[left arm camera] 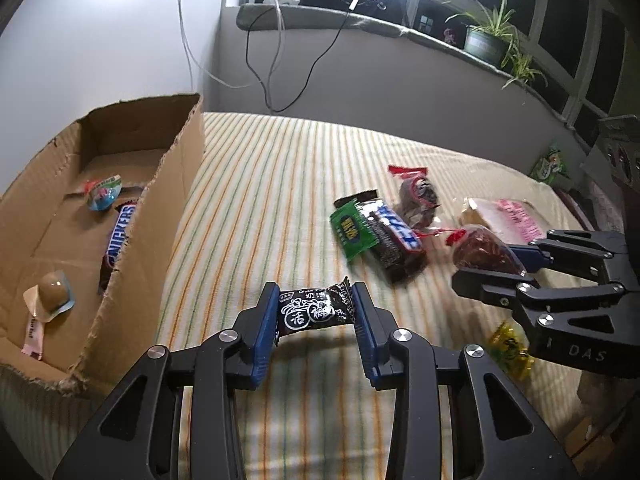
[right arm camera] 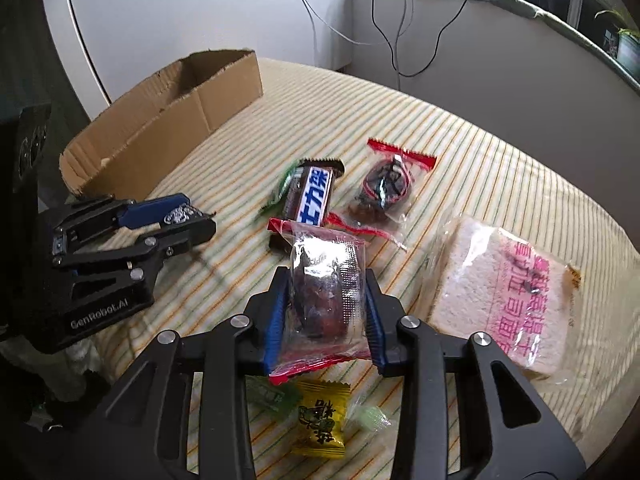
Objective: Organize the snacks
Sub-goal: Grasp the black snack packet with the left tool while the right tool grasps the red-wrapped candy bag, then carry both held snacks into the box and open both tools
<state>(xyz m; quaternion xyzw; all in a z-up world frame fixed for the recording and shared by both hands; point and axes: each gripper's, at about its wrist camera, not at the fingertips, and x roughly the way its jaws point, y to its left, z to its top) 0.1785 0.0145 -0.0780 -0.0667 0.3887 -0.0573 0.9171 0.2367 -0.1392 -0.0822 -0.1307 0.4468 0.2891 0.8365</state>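
Striped bedcover (left arm camera: 280, 168) carries everything; cardboard box (left arm camera: 176, 184) sits on its left portion, open top, already holding a Snickers bar (left arm camera: 120, 236), a small blue-lidded cup (left arm camera: 103, 194) and a brown jelly cup (left arm camera: 54, 294). Loose pile well to the right of the box: wrapped bread slice (right arm camera: 500, 300), second Snickers bar (right arm camera: 310, 196) lying over a green packet (left arm camera: 352, 232), a clear red-edged pouch of dark fruit (right arm camera: 384, 188), a yellow candy (right arm camera: 320, 420). Left gripper (left arm camera: 316, 316): jaws closed partway onto a black candy wrapper (left arm camera: 316, 310), pads pressing its two twisted ends, so its long axis runs crosswise between the fingers. Right gripper (right arm camera: 326, 312): jaws narrowed onto a clear red-trimmed packet (right arm camera: 326, 292) of dark dried fruit, pads against its sides, long axis pointing forward out of the grip. Key relation for the drop-off: the box lies to the left of both grippers, and the left gripper is plainly the nearer one, just beside the box's long wall (the right must cross past the left to reach it). Judgement: left unloads first with a short leftward carry over the wall; right follows.
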